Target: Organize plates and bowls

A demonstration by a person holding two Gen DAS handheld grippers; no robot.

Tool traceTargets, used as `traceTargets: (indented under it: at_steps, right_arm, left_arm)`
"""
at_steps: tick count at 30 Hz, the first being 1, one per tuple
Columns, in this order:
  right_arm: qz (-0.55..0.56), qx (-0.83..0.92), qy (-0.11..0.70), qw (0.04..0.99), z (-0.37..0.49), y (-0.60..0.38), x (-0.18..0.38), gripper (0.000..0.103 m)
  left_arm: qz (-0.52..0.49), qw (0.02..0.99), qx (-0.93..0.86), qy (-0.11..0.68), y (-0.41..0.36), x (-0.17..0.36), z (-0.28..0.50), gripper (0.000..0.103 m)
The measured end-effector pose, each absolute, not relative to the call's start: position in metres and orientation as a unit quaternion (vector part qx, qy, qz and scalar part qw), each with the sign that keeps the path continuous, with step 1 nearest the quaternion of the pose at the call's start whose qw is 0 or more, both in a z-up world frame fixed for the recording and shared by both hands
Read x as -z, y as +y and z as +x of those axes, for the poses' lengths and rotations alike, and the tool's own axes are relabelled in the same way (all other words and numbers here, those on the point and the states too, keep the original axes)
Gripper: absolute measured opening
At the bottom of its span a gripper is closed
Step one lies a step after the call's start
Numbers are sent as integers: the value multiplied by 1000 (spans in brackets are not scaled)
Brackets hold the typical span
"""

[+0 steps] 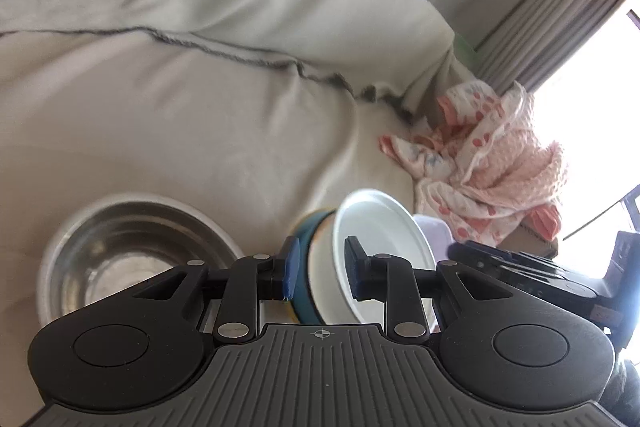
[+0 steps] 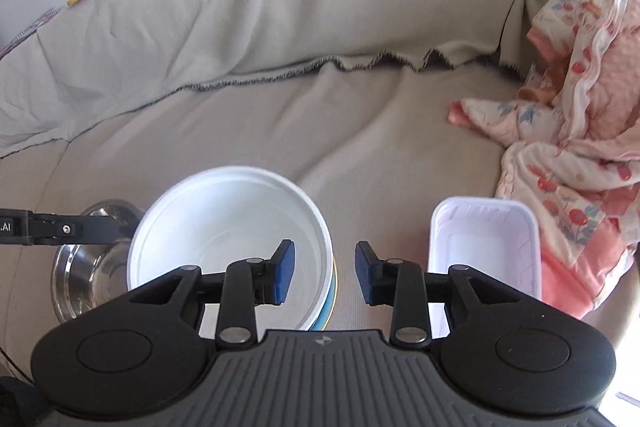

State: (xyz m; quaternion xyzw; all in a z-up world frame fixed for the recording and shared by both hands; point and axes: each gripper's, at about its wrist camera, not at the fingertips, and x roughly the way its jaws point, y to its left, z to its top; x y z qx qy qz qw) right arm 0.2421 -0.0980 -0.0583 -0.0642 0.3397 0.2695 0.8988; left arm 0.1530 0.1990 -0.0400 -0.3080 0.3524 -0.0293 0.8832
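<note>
Left wrist view: the white bowl's [image 1: 380, 251] rim is straddled by the left gripper [image 1: 320, 271], seemingly for stacking; whether it is clamped cannot be told. The right gripper [image 2: 325, 277] is held open, lower centre.

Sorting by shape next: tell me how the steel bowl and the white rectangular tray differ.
The steel bowl is round, shiny metal; the white rectangular tray is matte with rounded corners. The bowl lies left of the white round bowl, the tray to its right. Both sit open side up on the sofa cover, with nothing visible inside.
</note>
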Motion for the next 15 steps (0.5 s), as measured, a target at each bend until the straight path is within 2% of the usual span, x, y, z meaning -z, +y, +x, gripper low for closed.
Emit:
traceTargets:
  at_steps: [5, 9, 15]
  right_arm:
    - [-31, -342, 297, 891, 198, -93, 46, 52]
    - [-28, -401, 339, 851, 168, -62, 66, 52]
    - [-35, -400, 415, 816, 150, -9, 109, 52]
  left_arm:
    - [-292, 892, -55, 341, 236, 44, 112, 27]
    - [-262, 894, -110, 347, 249, 58, 86, 27]
    - [-290, 868, -147, 375, 268, 100, 76, 27]
